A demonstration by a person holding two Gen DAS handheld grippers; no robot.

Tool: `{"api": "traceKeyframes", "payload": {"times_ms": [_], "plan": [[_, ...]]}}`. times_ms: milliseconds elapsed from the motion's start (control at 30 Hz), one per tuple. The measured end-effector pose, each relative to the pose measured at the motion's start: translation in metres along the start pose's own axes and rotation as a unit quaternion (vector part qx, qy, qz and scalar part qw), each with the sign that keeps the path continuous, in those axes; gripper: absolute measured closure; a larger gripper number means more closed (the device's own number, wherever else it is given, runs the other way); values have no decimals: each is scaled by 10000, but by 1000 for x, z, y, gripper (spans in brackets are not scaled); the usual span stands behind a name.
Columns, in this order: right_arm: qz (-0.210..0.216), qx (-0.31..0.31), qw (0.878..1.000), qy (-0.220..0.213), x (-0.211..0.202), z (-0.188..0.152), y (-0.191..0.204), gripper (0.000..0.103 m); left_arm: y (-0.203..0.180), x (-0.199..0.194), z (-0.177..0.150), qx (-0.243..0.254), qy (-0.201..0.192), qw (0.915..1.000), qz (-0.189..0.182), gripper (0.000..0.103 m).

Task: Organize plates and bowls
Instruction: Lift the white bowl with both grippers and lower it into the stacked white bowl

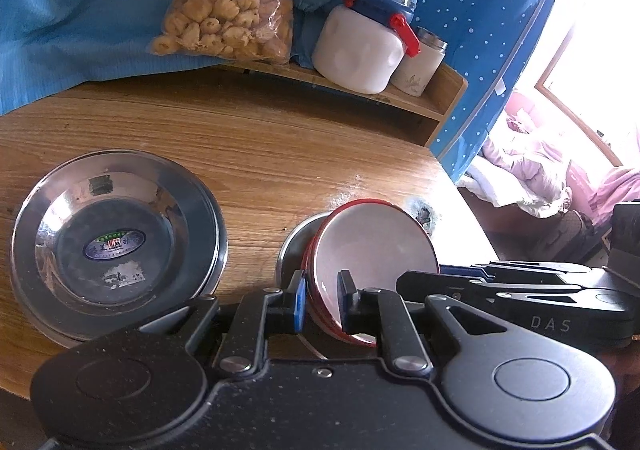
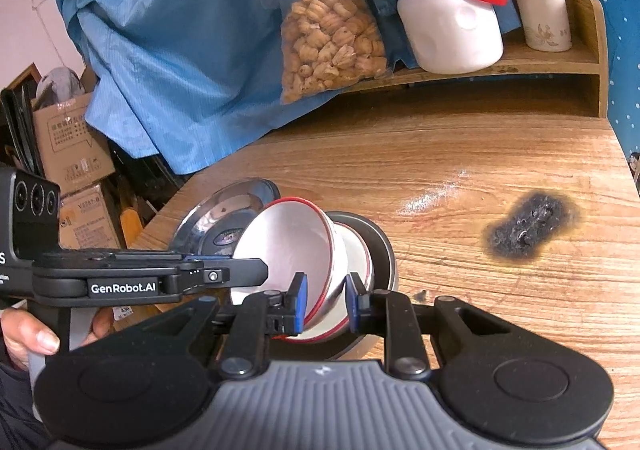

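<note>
- My left gripper [image 1: 322, 304] has its two blue pads on either side of the rim of a white bowl with a red edge [image 1: 372, 242]. The pads look pressed on the rim, so I think I am holding it.
- My right gripper [image 2: 326, 302] is at the rim of the same white bowl with a red edge [image 2: 288, 246], one blue pad inside and one outside. The outside pad shows a small gap, so I cannot tell if it is squeezing.
- The bowl is tipped up on its side. It leans over a second white bowl [image 2: 354, 250] that sits in a small round shiny metal plate [image 2: 384, 250].
- All of this is near the front edge of the brown wooden table [image 2: 460, 154].
- A big round shiny metal plate with a blue sticker [image 1: 116, 242] lies flat just beside the bowls, toward the left edge of the table.
- I think the step now is putting the tipped bowl into the other bowl to make a stack.
- Next I would need to lay the bowl flat, line it up over the lower bowl, set it down softly, and then let go.
- After that, the two metal plates still need to go together.
</note>
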State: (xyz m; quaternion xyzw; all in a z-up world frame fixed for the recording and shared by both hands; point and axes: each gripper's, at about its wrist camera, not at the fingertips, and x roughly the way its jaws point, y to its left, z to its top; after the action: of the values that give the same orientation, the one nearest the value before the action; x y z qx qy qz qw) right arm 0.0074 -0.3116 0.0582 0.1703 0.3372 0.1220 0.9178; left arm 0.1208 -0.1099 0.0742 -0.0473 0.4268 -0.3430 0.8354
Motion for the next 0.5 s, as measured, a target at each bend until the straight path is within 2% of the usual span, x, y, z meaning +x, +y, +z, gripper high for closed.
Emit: {"api": "traceKeyframes", "payload": {"times_ms": [500], "plan": [[-227,-251,9994,27,2,2,9,77,2,3,-1,44,63,10000,-23,87]]}}
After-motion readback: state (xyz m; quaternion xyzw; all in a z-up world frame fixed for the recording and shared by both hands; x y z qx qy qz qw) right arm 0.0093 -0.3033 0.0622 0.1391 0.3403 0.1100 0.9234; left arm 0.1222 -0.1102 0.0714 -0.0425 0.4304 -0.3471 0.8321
